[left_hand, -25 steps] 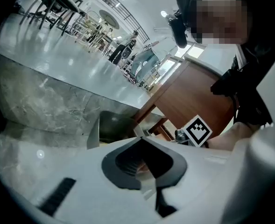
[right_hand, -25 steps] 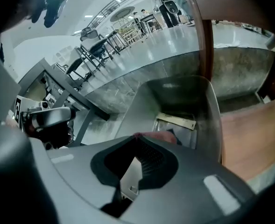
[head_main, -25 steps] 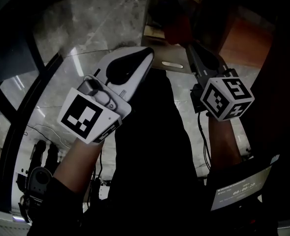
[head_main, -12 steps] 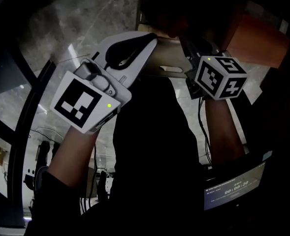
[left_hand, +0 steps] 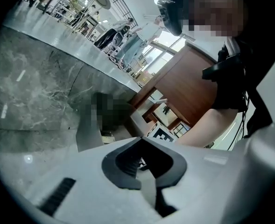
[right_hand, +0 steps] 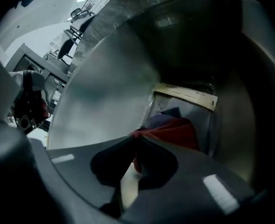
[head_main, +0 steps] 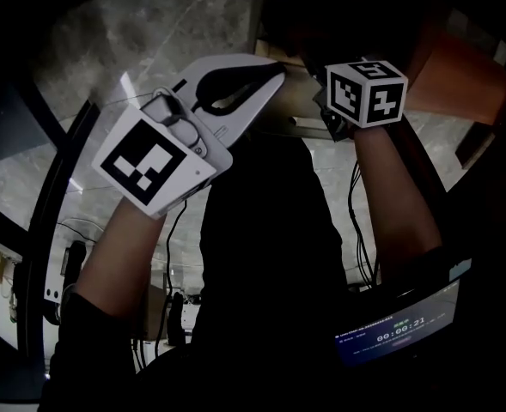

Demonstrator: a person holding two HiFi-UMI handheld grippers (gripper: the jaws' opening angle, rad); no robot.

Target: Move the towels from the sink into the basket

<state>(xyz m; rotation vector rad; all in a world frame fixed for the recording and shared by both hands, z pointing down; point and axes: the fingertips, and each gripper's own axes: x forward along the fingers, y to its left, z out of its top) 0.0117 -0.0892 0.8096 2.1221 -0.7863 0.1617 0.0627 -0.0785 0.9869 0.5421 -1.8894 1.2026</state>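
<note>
**Approach to the sink (right_hand: 184,93), no towel yet taken.** The left gripper (left_hand: 142,140) is held above and to the left of the sink. Its jaws are closed tip to tip, with nothing between them. Ahead of it only the marker cube (left_hand: 164,134) of the other gripper and a forearm (left_hand: 207,125) are seen, and no cloth.

The right gripper (right_hand: 136,137) is pointed down into the sink. Its jaws are likewise pressed together and empty. A red towel (right_hand: 174,129) lies bunched inside the sink, just beyond the tips. A purple-blue towel (right_hand: 166,117) lies against its far side, nearer the sink's pale rim. Whether the tips already touch the red cloth cannot be told. The basket is shown in no view.

The step in hand is judged to be the first grasp, and it is best done as follows:

- The right jaws are opened before any further descent into the sink, since closed tips would only push the cloth down.
- A raised fold of the red towel, the nearer of the two, is straddled and pinched deeply, so that the whole piece is lifted rather than a loose corner.
- The lift is made straight up, clear of the sink's rim, to avoid dragging the purple-blue towel along.
- The left gripper is kept to the left of the sink, out of the lifting path, until a second towel is reached for.
</note>
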